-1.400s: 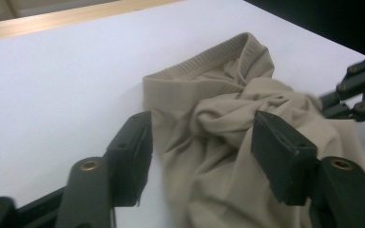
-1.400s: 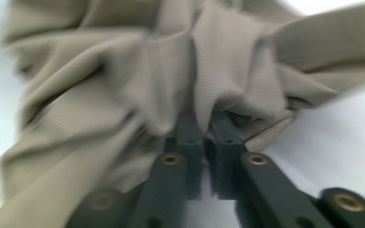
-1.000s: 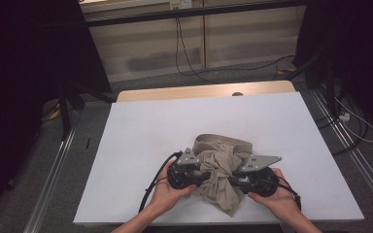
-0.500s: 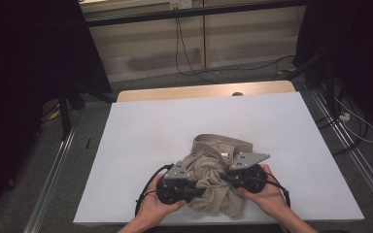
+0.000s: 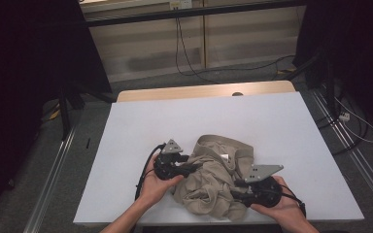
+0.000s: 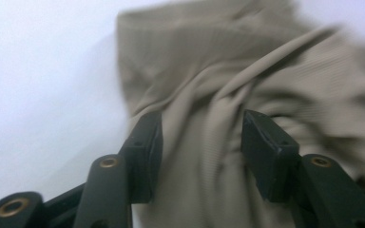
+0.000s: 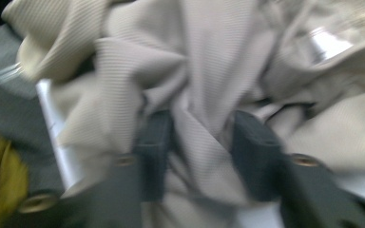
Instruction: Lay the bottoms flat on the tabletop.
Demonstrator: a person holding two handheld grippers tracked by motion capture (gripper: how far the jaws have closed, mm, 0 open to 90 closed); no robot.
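1. Lying bunched on the white table (image 5: 281, 121) near its front edge: beige garment (image 5: 213, 179), between both sets of jaws.
2. Left gripper (image 6: 202, 137): jaws partly open, straddling a fold of cloth; grip not confirmable.
3. Right gripper (image 7: 202, 142): same, blurred.
4. Risking: fold slipping out, or only one layer catching, heap dragging off the edge.
5. Crumpled; long axis unreadable, ribbed band (image 5: 223, 143) facing away.

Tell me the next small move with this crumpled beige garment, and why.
Probably close both grippers on the cloth and draw them apart. The beige garment lies bunched on the white table near its front edge. Fabric sits between the spread fingers of the left gripper and of the right gripper, so both look placed to pinch.
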